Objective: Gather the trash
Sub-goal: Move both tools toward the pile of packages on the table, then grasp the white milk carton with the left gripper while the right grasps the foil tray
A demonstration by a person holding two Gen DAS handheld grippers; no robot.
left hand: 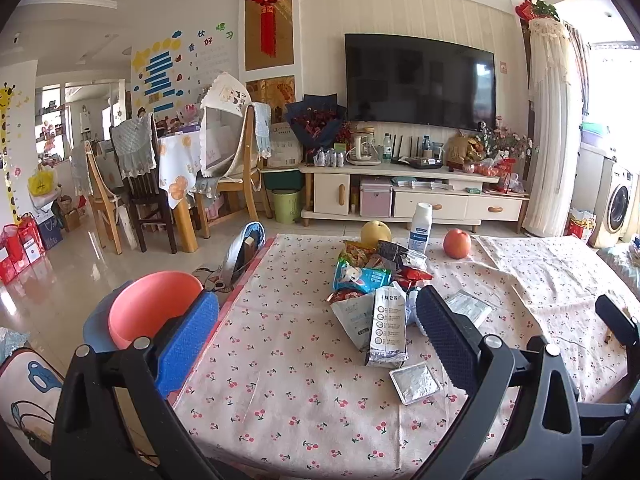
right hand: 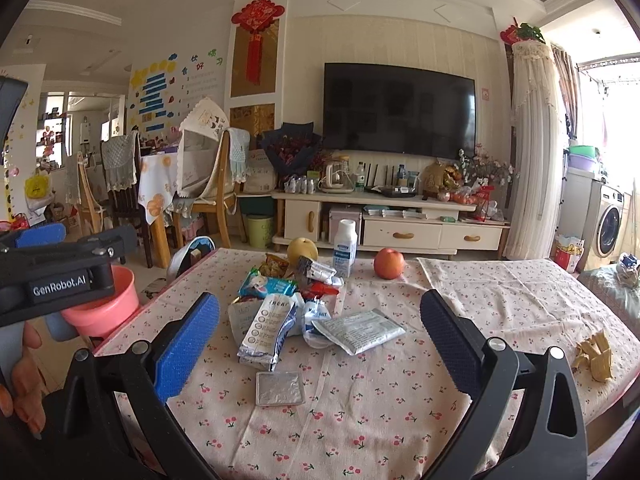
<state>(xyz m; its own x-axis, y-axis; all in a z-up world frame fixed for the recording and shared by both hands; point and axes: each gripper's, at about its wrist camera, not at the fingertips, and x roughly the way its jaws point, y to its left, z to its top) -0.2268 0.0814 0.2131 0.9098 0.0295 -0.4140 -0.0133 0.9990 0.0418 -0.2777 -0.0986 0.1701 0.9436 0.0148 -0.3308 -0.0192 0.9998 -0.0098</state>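
A heap of snack wrappers [left hand: 370, 276] [right hand: 280, 280] lies mid-table on the cherry-print cloth [left hand: 280, 360]. In front of it are a silver-and-white pouch [left hand: 388, 328] [right hand: 266, 330], a flat foil packet [left hand: 414, 382] [right hand: 280, 388] and a white sachet [right hand: 358, 330] [left hand: 468, 308]. Off the table's left edge stands a pink bin [left hand: 148, 308] [right hand: 104, 300]. My left gripper [left hand: 316, 328] is open above the near table, wrappers between and beyond its fingers. My right gripper [right hand: 320, 332] is open too, holding nothing. A banana peel [right hand: 596, 356] lies at the right.
A white bottle [left hand: 420, 228] [right hand: 345, 246], a yellow pear [left hand: 375, 232] [right hand: 302, 249] and a red apple [left hand: 457, 243] [right hand: 389, 263] stand at the table's far side. Beyond are a TV cabinet [left hand: 400, 196], dining chairs [left hand: 136, 184] and a green bin [left hand: 286, 205]. A person's hand [right hand: 24, 380] holds the left gripper.
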